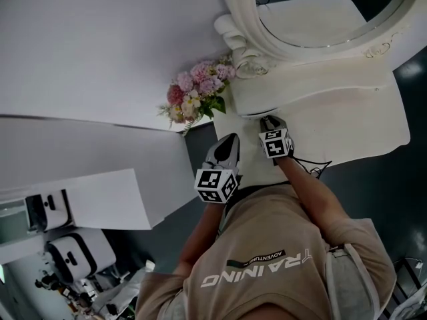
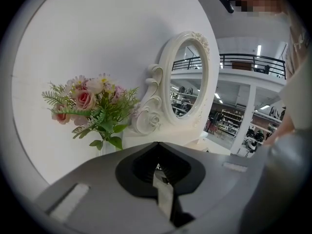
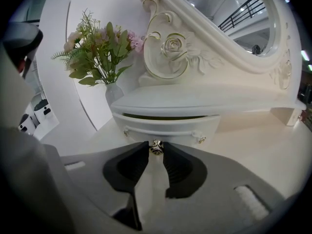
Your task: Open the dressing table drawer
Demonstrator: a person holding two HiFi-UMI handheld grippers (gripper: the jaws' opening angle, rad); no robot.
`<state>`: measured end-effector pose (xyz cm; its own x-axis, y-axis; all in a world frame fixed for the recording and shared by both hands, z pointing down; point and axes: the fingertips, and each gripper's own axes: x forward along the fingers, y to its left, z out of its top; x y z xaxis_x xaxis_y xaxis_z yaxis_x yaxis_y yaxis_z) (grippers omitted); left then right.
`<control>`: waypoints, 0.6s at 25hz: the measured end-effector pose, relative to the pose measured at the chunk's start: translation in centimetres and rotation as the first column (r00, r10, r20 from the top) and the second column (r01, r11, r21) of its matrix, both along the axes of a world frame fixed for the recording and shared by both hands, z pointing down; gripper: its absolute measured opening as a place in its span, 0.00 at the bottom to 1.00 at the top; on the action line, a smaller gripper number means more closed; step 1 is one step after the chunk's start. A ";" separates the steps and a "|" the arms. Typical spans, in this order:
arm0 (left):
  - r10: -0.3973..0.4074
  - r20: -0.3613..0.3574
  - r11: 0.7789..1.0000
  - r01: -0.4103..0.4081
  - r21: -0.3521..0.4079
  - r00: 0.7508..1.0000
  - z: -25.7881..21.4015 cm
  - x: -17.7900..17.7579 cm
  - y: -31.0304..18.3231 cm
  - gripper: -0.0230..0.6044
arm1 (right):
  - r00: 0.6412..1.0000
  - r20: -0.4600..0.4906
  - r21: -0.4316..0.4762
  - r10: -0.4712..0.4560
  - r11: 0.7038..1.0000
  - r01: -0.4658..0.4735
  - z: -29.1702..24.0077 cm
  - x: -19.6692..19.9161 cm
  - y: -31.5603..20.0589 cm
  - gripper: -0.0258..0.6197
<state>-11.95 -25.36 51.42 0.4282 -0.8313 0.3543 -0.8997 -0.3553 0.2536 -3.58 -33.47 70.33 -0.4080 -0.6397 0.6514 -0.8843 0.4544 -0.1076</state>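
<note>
The small white drawer (image 3: 170, 126) sits under the mirror's shelf on the dressing table (image 3: 253, 145), with a thin dark gap along its top edge. Its metal knob (image 3: 156, 146) is pinched between the tips of my right gripper (image 3: 156, 149), which is shut on it. In the head view the right gripper (image 1: 268, 121) reaches the drawer front (image 1: 267, 109). My left gripper (image 1: 231, 139) hangs just left of it above the dark floor. In the left gripper view its tips (image 2: 156, 143) meet, shut on nothing.
An ornate oval mirror (image 1: 320, 19) stands behind the drawer. A vase of pink flowers (image 1: 197, 93) is at the table's left corner, against the white wall (image 1: 100, 45). White shelving and equipment (image 1: 73, 245) lie at the lower left.
</note>
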 end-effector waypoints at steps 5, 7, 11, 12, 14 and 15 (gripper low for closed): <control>0.001 -0.005 1.000 -0.001 -0.004 1.000 0.0 -0.3 0.9 0.07 | 1.000 -0.009 -0.008 0.002 1.000 -0.002 0.1 0.3 0.9 0.19; 0.000 -0.004 1.000 0.000 -0.003 1.000 0.0 -0.5 1.2 0.07 | 1.000 -0.007 -0.012 0.004 1.000 -0.005 0.2 0.4 1.4 0.19; 0.005 -0.002 1.000 -0.005 0.001 1.000 0.0 -0.8 2.1 0.07 | 1.000 -0.011 -0.005 0.010 1.000 -0.010 0.2 0.5 2.1 0.19; 0.004 -0.001 1.000 -0.004 0.000 1.000 0.0 -0.9 2.3 0.07 | 1.000 -0.010 -0.007 0.010 1.000 -0.010 0.2 0.6 2.3 0.19; 0.001 -0.001 1.000 -0.001 -0.002 1.000 0.1 -1.1 2.8 0.07 | 1.000 -0.012 -0.012 0.010 1.000 -0.010 0.3 0.6 2.7 0.19; 0.000 -0.002 1.000 0.000 -0.003 1.000 0.2 -1.2 2.9 0.07 | 1.000 -0.013 -0.013 0.010 1.000 -0.010 0.4 0.7 2.8 0.19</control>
